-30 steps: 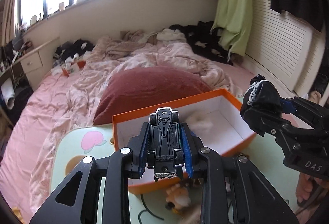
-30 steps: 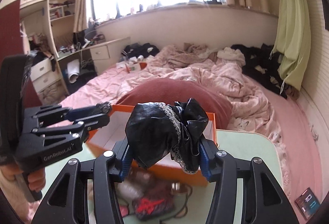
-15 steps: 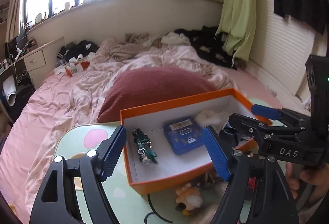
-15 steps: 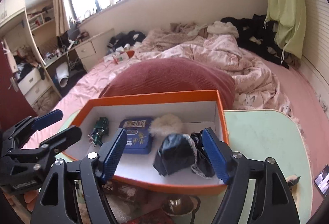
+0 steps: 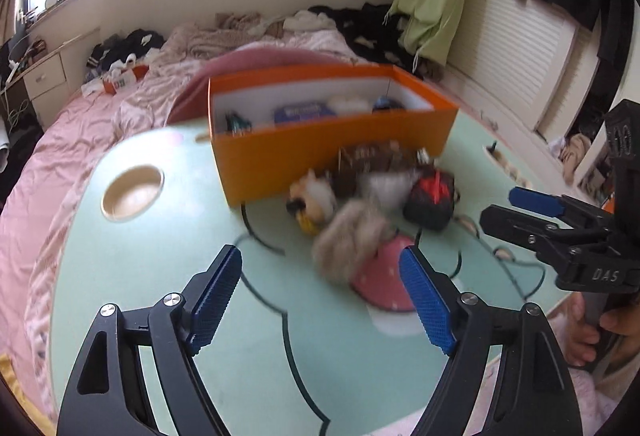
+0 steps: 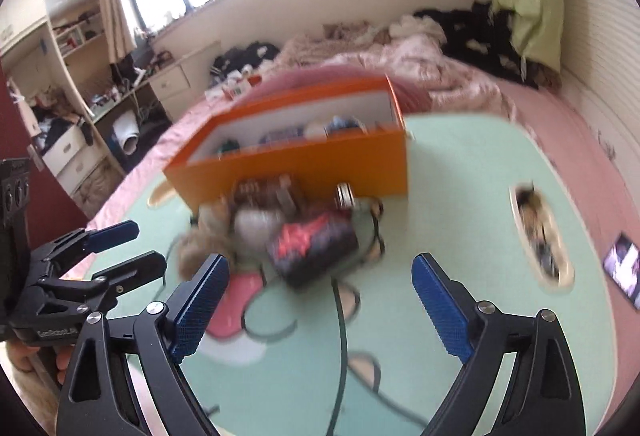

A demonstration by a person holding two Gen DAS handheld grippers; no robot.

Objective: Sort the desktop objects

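Note:
An orange box (image 5: 332, 152) stands on the mint-green table (image 5: 160, 268); it also shows in the right wrist view (image 6: 304, 164). Inside it lie a toy car (image 5: 236, 123), a blue tin (image 5: 302, 113), a white puff and a black pouch (image 6: 344, 125). In front of the box is a blurred pile: a beige fluffy thing (image 5: 352, 236), a black-and-red bag (image 5: 430, 202) (image 6: 312, 248), a small plush toy (image 5: 310, 198) and a pink item (image 5: 384, 276). My left gripper (image 5: 320, 300) is open and empty, near the pile. My right gripper (image 6: 320, 312) is open and empty, above the table's front.
A round cup recess (image 5: 132, 192) sits in the table at the left. A slot with small items (image 6: 538, 236) and a phone (image 6: 622, 272) lie at the right. A black cable (image 6: 340, 328) runs across the table. A bed with pink bedding (image 5: 80, 124) lies behind.
Both grippers let go of their loads, the toy car and the black pouch, into the box. Both have since pulled back and down toward the table's front; the views are motion-blurred.

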